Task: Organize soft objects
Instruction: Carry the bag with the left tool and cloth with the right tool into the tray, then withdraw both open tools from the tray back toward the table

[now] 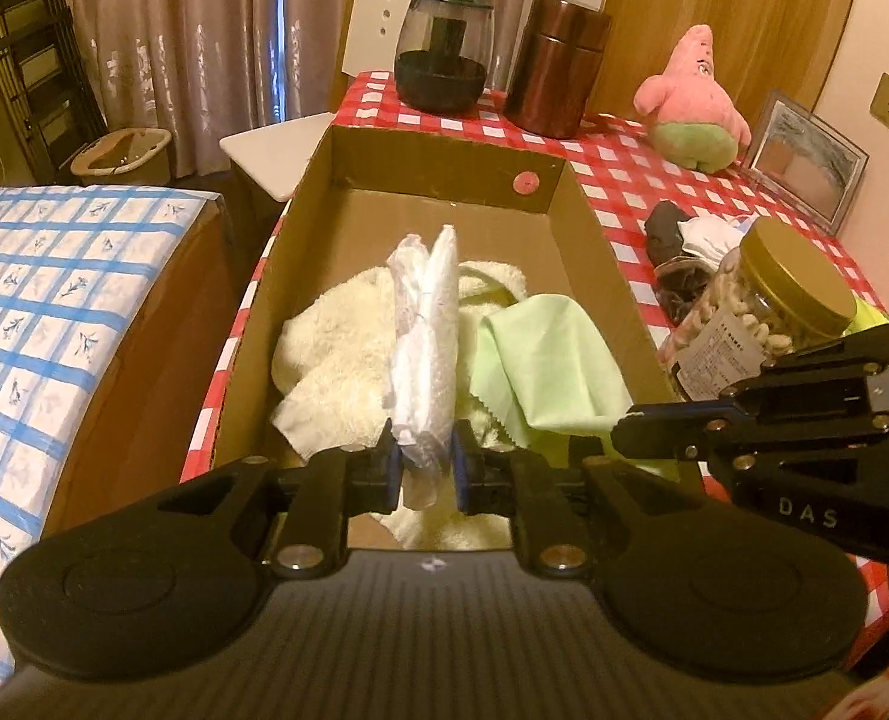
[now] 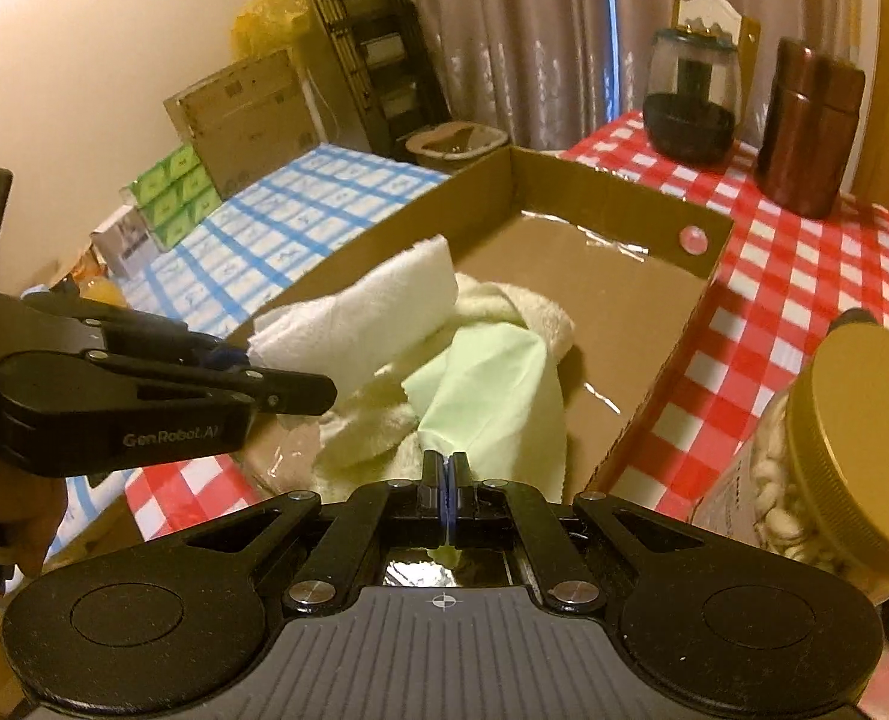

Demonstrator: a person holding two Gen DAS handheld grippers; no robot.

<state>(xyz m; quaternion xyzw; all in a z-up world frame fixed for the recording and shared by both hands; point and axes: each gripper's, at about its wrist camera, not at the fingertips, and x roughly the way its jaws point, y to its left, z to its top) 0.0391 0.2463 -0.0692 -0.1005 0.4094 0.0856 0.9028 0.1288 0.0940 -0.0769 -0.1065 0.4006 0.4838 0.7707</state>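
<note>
Two tongs: both over the near end of the box (image 1: 588, 252), one cloth each.
Left tongs (image 1: 425, 471): jaws a little apart, white cloth (image 1: 423, 324) between them; pads look barely on it, perhaps already off (hard to judge from this angle).
Right tongs (image 2: 446, 483): pinched fully together on a corner of the green cloth (image 2: 492, 378).
White cloth: stands up in a fold above the towel (image 1: 330, 348), lower end hanging between the left pads, inside the box.
Green cloth: draped over the towel in the box, near corner pulled up into the right jaws.
Towel: heaped at the near end of the box, under both cloths; far end of the box bare.
Still outside: pink plush (image 1: 693, 102) and a small dark-and-white bundle (image 1: 690, 234) on the table (image 1: 612, 168).
Risk, white cloth: a loose hold could let it flop over the near wall instead of onto the towel.
Risk, green cloth: if the right tongs lift before letting go, the cloth drags back out and may pull the towel with it.
Risk, jar (image 1: 762, 312): it stands just beside the right tongs; a sideways swing could knock it over.
</note>
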